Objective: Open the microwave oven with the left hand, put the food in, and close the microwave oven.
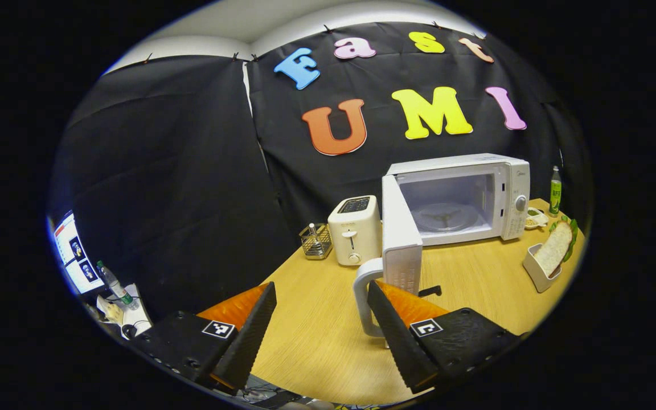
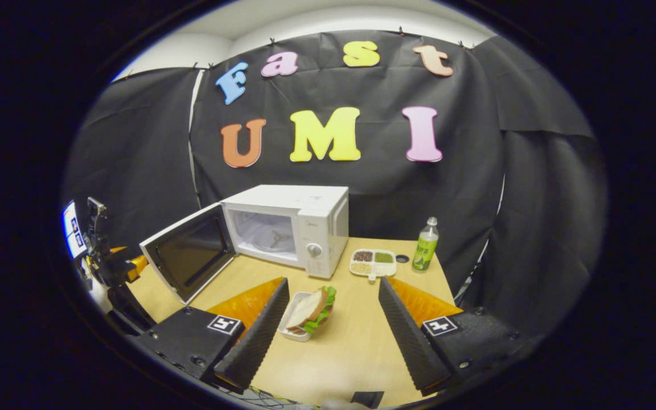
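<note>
White, your microwave stands door-open on the desk, sandwich in its tray just before it. Your left gripper has fingers spread by the door; its view adds a toaster left of the microwave. Your right gripper, fingers spread, faces the sandwich, a bottle right of the microwave.

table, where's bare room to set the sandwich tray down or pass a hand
Bare tabletop lies in front of the microwave, between its open door and the sandwich tray. The cavity is clear too. Crowded: right of the microwave, with the sectioned dish and bottle; left, the toaster.
</note>
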`<state>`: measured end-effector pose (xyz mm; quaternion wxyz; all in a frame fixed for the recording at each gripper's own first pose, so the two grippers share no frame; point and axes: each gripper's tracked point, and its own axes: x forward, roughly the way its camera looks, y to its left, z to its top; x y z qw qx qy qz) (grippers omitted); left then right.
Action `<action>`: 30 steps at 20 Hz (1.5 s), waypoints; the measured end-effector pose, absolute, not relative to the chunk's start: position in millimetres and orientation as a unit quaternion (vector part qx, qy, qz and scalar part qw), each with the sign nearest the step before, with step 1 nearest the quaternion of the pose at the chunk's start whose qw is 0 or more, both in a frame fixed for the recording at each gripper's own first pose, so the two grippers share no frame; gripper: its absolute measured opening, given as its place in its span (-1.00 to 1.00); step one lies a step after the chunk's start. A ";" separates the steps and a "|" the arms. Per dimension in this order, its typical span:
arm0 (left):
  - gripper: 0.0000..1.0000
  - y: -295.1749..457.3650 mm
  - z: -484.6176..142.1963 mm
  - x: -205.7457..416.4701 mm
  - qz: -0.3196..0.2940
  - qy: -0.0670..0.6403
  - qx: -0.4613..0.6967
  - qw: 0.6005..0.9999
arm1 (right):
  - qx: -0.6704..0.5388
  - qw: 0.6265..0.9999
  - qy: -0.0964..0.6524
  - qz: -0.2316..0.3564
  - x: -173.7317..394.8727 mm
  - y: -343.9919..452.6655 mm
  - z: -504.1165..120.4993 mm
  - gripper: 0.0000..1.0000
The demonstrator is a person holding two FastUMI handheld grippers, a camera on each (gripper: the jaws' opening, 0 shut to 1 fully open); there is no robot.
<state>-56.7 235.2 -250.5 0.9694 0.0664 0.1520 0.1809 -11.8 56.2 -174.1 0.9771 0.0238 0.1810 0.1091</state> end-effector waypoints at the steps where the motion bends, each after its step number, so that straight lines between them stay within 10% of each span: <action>1: 0.90 233.4 -248.0 -57.9 0.185 0.152 0.066 0.969 | 0.033 0.974 0.191 0.116 -7.6 58.5 -182.9 0.93; 13: 0.93 150.7 -196.1 -81.1 0.178 0.136 0.052 0.973 | 0.132 0.898 0.356 0.223 66.6 91.7 -306.3 0.67; 14: 0.93 146.2 -191.7 -81.7 0.183 0.136 0.055 0.972 | 0.139 0.886 0.375 0.234 71.3 95.5 -316.0 0.87; 25: 0.93 117.2 -180.8 -71.0 0.173 0.151 0.084 0.970 | 0.241 0.788 0.497 0.272 97.6 123.3 -346.0 0.31; 29: 0.94 128.9 -188.1 -64.3 0.155 0.152 0.075 0.973 | 0.244 0.786 0.512 0.246 98.9 126.2 -347.1 -0.22; 30: 0.94 132.9 -190.3 -62.5 0.152 0.152 0.073 0.974 | 0.252 0.785 0.513 0.241 98.6 126.6 -346.6 -0.07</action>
